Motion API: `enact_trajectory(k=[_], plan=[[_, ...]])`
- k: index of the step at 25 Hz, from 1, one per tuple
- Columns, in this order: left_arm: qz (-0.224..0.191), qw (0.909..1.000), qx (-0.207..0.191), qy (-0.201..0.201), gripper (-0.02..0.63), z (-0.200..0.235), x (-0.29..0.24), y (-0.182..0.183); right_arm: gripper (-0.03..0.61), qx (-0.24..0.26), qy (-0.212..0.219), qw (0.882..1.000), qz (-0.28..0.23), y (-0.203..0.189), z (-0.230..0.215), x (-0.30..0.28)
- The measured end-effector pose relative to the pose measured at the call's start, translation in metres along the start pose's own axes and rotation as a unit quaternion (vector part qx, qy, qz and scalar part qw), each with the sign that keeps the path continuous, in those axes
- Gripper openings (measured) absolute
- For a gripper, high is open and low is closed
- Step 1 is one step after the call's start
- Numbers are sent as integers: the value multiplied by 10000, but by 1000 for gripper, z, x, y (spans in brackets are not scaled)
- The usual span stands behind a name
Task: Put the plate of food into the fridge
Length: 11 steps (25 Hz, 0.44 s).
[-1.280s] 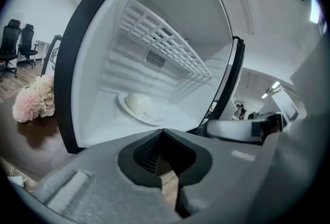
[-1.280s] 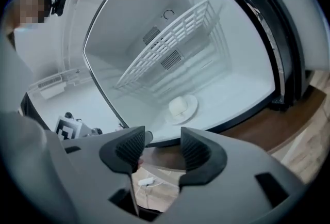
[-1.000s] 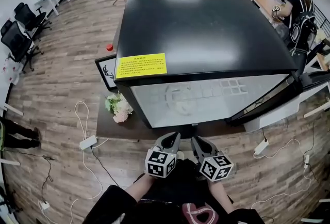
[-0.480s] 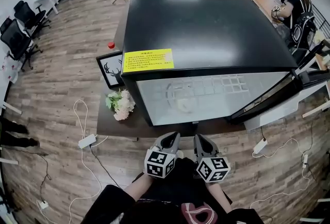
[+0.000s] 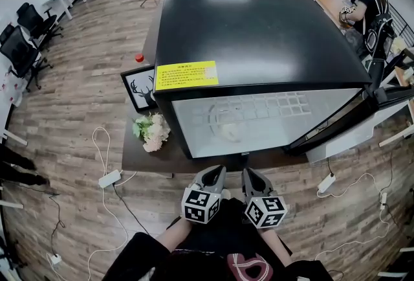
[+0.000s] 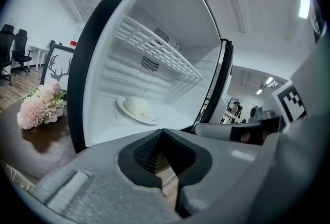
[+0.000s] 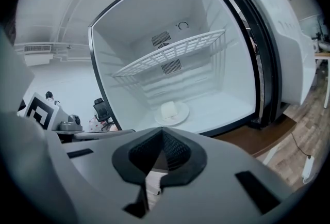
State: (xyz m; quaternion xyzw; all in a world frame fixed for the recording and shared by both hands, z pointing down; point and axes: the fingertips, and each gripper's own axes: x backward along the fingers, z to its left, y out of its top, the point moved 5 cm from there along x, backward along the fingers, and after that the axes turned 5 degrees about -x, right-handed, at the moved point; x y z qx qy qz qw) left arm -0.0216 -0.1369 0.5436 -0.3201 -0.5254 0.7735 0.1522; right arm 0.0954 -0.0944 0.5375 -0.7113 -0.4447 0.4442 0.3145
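The black-topped fridge [image 5: 259,33] stands open, its door [image 5: 343,121] swung out to the right. On its white floor, under the wire shelf [image 7: 172,52], lies a white plate [image 6: 136,112] with a pale lump of food [image 6: 135,105]; the plate [image 7: 172,113] also shows in the right gripper view and faintly from the head [image 5: 226,129]. My left gripper [image 5: 212,173] and right gripper [image 5: 251,174] are side by side just in front of the fridge, apart from the plate. Both the left gripper [image 6: 164,132] and the right gripper [image 7: 162,132] are shut with nothing between the jaws.
The fridge stands on a low brown platform [image 5: 149,157] with pink flowers [image 5: 150,131] and a framed deer picture [image 5: 138,87] at its left. A power strip [image 5: 110,177] and cables lie on the wooden floor. Office chairs [image 5: 26,33] stand far left; a person [image 5: 374,8] stands behind right.
The head view has shifted slightly. The right gripper's marker cube has turned a little. Both grippers stay in place before the fridge.
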Motion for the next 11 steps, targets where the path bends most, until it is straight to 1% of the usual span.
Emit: enact_trajectory(k=[6,11], plan=[[-70,9999,14,72,8,3,2,3,6,105,116,9998,105,-2,5,-6],[-100,9999,-28,92,8,6,1,4,5,104,247,9996,93,0,8,-9]])
